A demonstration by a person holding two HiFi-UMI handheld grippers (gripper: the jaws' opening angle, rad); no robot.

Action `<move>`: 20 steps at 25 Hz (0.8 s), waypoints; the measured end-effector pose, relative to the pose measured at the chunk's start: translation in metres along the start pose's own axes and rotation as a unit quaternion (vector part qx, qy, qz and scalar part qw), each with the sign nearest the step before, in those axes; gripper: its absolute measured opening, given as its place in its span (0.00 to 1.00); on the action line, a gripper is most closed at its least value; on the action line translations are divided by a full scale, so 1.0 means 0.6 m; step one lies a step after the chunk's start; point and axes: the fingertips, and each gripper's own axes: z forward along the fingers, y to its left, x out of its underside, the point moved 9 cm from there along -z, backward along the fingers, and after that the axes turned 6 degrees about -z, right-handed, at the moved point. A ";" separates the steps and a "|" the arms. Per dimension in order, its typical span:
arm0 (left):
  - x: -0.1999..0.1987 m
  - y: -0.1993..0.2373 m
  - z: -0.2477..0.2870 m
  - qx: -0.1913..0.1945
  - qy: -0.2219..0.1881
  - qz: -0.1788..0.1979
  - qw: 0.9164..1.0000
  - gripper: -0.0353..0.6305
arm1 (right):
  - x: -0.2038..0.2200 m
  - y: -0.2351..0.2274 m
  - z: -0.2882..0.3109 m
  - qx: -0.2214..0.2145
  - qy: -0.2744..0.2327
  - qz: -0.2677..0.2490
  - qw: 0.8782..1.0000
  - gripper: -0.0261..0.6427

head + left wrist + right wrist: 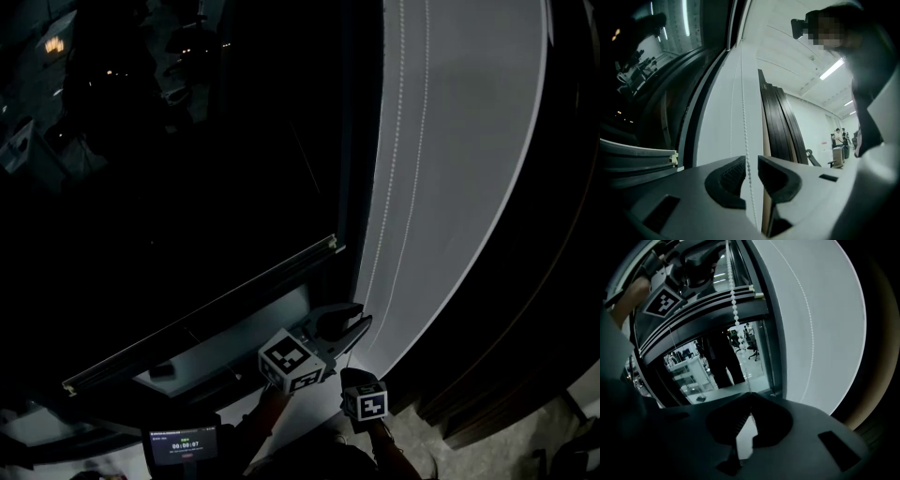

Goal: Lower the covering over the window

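The window [169,159] is dark, and the blind's bottom bar [206,314] hangs low across it, just above the sill. A white bead chain [400,141] runs down the pale wall at the window's right. My left gripper [356,317] is at that chain near the sill. In the left gripper view its jaws [751,164] stand open with the chain [743,93] passing between the pads, not pressed. Below it, my right gripper's marker cube [367,403] shows. In the right gripper view its jaws [750,411] are shut on the chain [732,296], which rises toward the left gripper [689,263].
A grey sill [234,337] carries a small dark object [161,370]. Dark wooden panels [525,309] lean right of the pale wall. A small timer screen [183,445] sits at the bottom edge. People stand far back in the room [839,136].
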 end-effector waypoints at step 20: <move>0.072 0.091 0.005 -0.091 0.029 0.017 0.995 0.06 | -0.131 0.007 -0.107 -0.022 -0.128 -0.041 0.991 0.06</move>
